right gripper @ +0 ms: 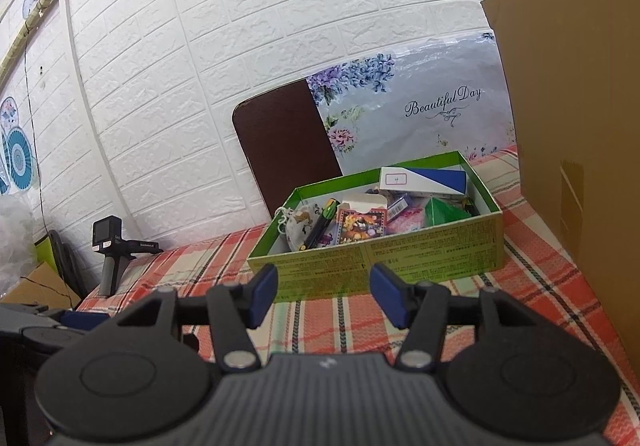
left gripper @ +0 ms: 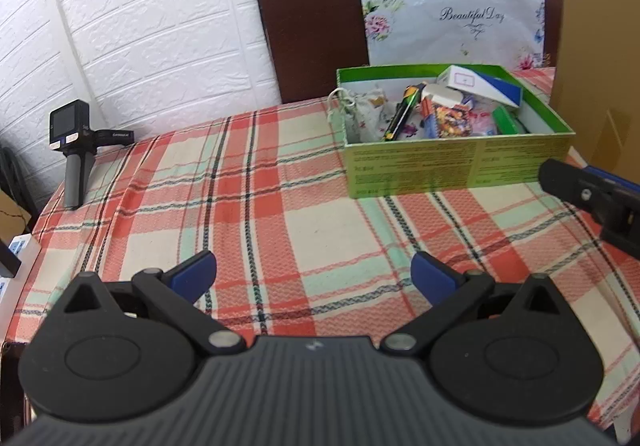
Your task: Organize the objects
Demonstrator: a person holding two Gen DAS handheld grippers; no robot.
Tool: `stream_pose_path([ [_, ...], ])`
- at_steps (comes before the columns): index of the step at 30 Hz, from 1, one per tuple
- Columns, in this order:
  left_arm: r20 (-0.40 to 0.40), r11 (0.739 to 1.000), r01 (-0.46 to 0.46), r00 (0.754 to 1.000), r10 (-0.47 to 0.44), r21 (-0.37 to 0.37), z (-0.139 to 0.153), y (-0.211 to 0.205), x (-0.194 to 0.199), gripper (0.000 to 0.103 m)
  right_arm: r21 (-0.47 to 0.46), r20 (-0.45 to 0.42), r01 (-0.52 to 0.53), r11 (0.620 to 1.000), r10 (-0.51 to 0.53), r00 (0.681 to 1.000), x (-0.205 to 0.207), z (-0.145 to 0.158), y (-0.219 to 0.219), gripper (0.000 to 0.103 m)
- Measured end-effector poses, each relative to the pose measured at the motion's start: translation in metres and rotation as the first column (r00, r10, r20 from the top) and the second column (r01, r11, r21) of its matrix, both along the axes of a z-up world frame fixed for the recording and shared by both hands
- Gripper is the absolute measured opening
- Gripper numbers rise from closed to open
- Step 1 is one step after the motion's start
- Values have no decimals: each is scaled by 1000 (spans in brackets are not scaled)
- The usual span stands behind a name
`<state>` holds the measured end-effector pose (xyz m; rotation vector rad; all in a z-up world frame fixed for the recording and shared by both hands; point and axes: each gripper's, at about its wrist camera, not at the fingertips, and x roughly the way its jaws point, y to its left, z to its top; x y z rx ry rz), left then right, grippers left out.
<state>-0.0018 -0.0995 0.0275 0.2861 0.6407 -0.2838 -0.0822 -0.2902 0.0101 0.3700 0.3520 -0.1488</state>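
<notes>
Both grippers empty, jaws apart: left gripper, right gripper (near green box); box contents look like small packets

Wide bare surface ahead and leftward. Blocked ahead by the filled green box, hemmed on the right by a tall cardboard box. Far left corner taken by an upright camera handle.
</notes>
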Motion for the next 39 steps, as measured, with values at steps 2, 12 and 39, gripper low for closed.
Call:
stream_pose_path([
  [2,0,1000,-8,1000,8,11,-2,1,1,103,2,-5,1,1000,-1,1000,1,-1,-1,55],
  [12,-4,998,-9,1000,10,62,-10,0,3,103,22,-26,12,1000,-12,1000,5,-6,-1,57],
  [39,-79,998,5,997,1,69,-18,-1,6,103,39,-40,28,999,-26,999,6,-10,-4,60],
])
